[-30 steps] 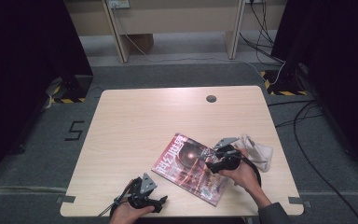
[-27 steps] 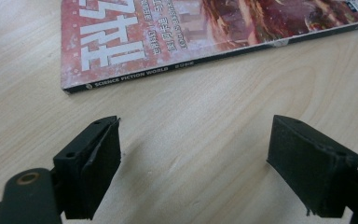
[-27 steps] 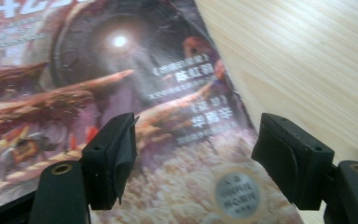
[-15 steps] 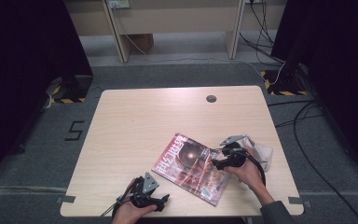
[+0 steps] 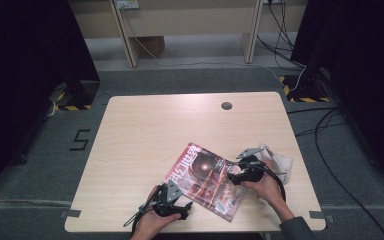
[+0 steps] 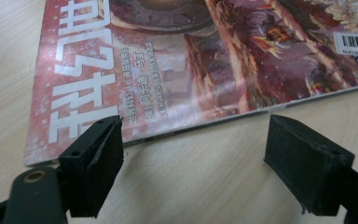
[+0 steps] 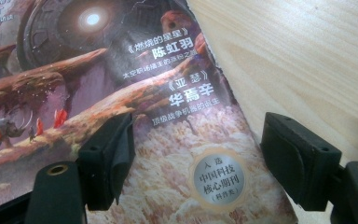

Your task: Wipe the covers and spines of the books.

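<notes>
High view: hands [image 5: 152, 222] flanking magazine [image 5: 205, 180]

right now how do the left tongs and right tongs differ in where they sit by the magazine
The left tongs sit at the magazine's near edge, over bare table just off the cover; the right tongs sit at its far right side, over the cover itself. The left tongs point toward the cover from outside; the right reach in beside a white cloth. Both stand open with nothing between them.
</notes>
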The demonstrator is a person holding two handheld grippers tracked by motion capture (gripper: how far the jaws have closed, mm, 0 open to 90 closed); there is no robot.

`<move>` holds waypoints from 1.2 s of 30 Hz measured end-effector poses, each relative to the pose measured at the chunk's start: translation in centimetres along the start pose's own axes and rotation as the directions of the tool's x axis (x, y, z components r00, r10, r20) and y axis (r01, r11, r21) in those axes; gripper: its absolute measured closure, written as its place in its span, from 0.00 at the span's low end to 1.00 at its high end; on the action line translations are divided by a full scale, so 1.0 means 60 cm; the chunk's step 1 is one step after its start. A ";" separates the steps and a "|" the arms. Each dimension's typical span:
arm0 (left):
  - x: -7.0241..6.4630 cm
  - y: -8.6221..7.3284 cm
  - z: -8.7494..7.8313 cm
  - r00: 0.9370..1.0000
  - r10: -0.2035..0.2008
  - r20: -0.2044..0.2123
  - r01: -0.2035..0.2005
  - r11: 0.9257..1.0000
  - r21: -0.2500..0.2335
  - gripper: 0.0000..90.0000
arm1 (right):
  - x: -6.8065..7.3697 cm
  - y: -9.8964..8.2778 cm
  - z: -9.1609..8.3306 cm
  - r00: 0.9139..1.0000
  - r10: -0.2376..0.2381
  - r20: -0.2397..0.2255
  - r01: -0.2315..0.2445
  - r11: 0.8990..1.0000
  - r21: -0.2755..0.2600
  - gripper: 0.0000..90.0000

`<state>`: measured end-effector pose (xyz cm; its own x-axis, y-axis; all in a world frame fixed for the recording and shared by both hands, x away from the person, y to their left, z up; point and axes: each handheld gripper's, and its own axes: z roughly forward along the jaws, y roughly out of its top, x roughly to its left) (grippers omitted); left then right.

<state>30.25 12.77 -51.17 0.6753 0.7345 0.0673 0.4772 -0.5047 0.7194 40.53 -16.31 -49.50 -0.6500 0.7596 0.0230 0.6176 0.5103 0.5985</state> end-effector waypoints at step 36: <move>0.050 0.029 0.032 0.993 -0.033 -0.117 0.038 0.999 0.036 0.16 | 0.043 -0.052 -0.035 0.998 -0.055 -0.004 0.055 0.998 -0.011 0.26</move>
<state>34.21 13.23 -51.05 0.5887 0.7988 0.1239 0.5224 -0.4929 0.6958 35.98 -16.79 -49.63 -0.6850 0.7285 -0.0064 0.5761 0.5470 0.6074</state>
